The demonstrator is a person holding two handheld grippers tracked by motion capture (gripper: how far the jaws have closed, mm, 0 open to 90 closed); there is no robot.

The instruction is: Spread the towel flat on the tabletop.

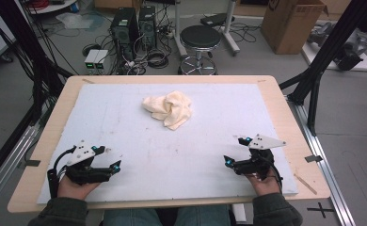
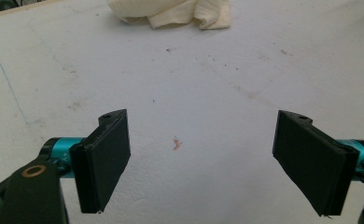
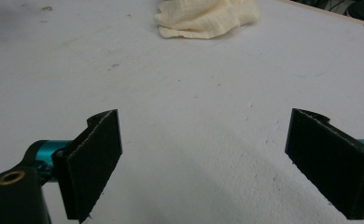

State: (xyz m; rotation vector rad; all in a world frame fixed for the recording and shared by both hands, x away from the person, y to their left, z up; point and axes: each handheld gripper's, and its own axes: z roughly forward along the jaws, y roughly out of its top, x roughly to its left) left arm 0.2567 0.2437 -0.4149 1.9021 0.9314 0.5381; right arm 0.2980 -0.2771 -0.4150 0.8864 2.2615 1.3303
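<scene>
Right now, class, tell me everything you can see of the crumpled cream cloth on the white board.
The crumpled cream cloth looks like soft, ribbed fabric, bunched into a loose heap with folds and a flat corner sticking out. It lies on the white board, towards its far middle. Nothing else touches it; both grippers are apart from it, near the board's near edge.

We are in a lab or robotics workspace: behind the table (image 1: 275, 108) we see two computer towers (image 1: 133, 28) amid tangled cables (image 1: 153, 59) on the grey floor, a black round stool (image 1: 200, 37), a cardboard box (image 1: 290, 23), and black metal rig frames (image 1: 330, 47) flanking the sides.
</scene>
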